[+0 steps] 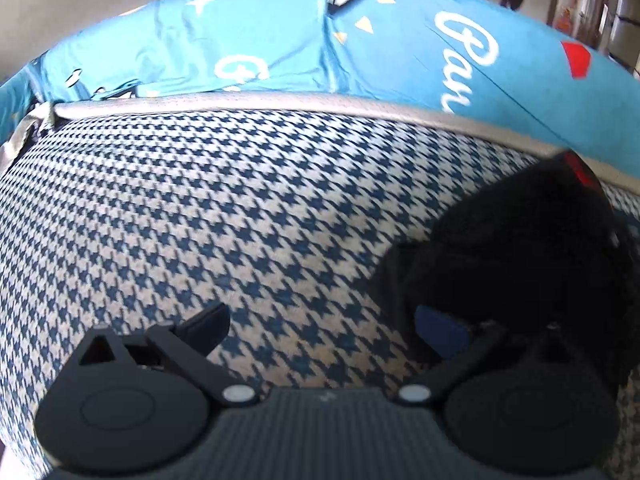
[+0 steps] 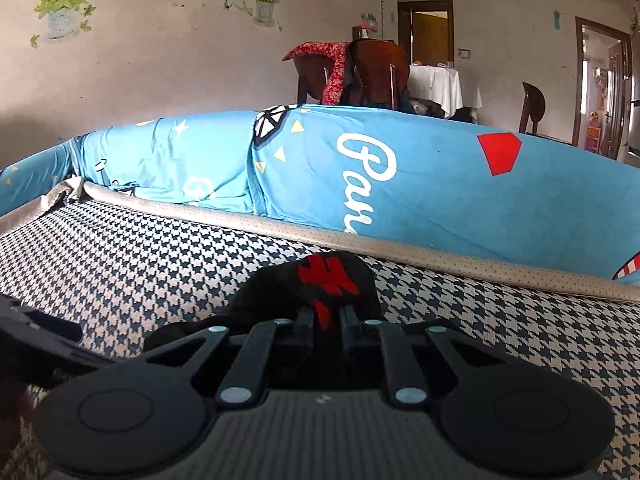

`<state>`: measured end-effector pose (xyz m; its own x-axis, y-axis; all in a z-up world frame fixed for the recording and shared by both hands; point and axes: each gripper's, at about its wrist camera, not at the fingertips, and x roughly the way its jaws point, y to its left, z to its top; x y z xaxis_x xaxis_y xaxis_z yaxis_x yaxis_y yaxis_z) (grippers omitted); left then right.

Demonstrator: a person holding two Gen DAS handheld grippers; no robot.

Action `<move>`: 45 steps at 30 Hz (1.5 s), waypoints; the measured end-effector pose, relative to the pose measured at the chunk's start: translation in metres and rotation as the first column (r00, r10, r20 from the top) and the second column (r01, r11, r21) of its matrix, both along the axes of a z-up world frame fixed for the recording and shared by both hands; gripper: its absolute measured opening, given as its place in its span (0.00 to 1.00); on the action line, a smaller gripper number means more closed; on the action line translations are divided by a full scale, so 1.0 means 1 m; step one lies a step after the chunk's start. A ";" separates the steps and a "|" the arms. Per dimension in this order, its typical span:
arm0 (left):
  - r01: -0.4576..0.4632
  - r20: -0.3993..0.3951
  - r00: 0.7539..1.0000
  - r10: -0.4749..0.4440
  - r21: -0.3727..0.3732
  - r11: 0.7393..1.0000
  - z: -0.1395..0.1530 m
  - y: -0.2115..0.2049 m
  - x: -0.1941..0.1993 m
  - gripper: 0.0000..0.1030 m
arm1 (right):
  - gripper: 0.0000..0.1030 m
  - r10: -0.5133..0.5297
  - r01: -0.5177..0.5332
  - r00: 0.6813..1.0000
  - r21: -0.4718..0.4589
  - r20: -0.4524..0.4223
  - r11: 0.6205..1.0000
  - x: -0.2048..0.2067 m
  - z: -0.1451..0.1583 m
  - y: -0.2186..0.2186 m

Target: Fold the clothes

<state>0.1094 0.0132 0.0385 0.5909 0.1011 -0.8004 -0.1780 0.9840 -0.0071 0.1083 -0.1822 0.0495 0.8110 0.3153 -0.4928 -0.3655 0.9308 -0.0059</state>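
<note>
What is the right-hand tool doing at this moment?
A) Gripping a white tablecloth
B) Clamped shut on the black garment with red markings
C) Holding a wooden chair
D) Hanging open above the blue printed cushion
B: in the right wrist view, the right-hand tool has its two fingers closed together on the black garment with red markings, which lies on the houndstooth-patterned cushion.

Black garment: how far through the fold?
Done: black garment already bunched compact on the houndstooth cushion. In hand: right gripper shut on its near edge; left gripper open beside it, empty. Left: whether folds remain can't be told; release and set-down outstanding.
</note>
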 end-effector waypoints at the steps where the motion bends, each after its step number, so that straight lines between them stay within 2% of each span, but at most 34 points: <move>1: -0.009 0.006 1.000 0.009 -0.006 1.000 0.002 0.004 0.000 1.00 | 0.14 0.015 -0.015 1.000 -0.004 0.004 1.000 -0.006 0.001 0.002; 8: -0.030 0.068 0.997 0.034 -0.051 0.998 0.013 0.015 -0.006 1.00 | 0.13 0.142 -0.142 0.990 -0.029 0.002 0.989 -0.048 0.000 0.014; 14: 0.039 0.139 0.990 -0.026 -0.091 0.995 0.023 0.001 -0.014 1.00 | 0.13 0.247 -0.248 0.969 -0.075 -0.023 0.966 -0.082 -0.011 0.032; 20: 0.125 0.113 0.986 -0.122 -0.014 0.992 0.013 -0.024 -0.014 1.00 | 0.14 0.290 -0.294 0.956 -0.124 -0.048 0.948 -0.101 -0.019 0.040; 23: 0.095 0.066 0.993 -0.095 0.005 0.996 0.003 -0.023 -0.010 1.00 | 0.14 0.272 -0.278 0.960 -0.103 -0.072 0.955 -0.099 -0.015 0.033; 25: 0.071 0.050 0.996 -0.070 -0.012 0.997 0.000 -0.016 -0.009 1.00 | 0.15 0.254 -0.261 0.964 -0.089 -0.080 0.961 -0.098 -0.012 0.028; 29: 0.066 0.026 0.998 -0.066 -0.003 0.998 -0.005 -0.013 -0.009 1.00 | 0.19 0.224 -0.228 0.973 -0.070 -0.055 0.971 -0.099 -0.001 0.015; 31: 0.073 0.022 0.997 -0.073 0.008 0.997 -0.006 -0.013 -0.011 1.00 | 0.26 0.188 -0.190 0.982 -0.052 -0.034 0.980 -0.098 0.005 0.008; 33: 0.081 0.015 0.997 -0.081 0.015 0.997 -0.008 -0.013 -0.012 1.00 | 0.39 0.126 -0.126 0.992 -0.021 -0.021 0.992 -0.095 0.010 0.000; 34: 0.084 0.010 0.996 -0.084 0.016 0.996 -0.008 -0.014 -0.013 1.00 | 0.42 0.093 -0.094 0.995 -0.002 -0.024 0.996 -0.091 0.010 -0.004; 38: 0.083 -0.006 0.997 -0.083 -0.002 0.997 -0.013 -0.011 -0.015 1.00 | 0.52 -0.017 0.021 0.997 0.057 -0.070 0.998 -0.073 0.008 -0.013; 43: 0.094 -0.006 0.996 -0.094 0.012 0.996 -0.014 -0.011 -0.019 1.00 | 0.66 -0.046 0.070 0.986 0.151 -0.161 0.986 -0.056 0.001 -0.013; 45: 0.102 -0.006 0.995 -0.102 0.029 0.994 -0.014 -0.013 -0.021 1.00 | 0.67 -0.053 0.085 0.981 0.168 -0.187 0.982 -0.054 -0.002 -0.011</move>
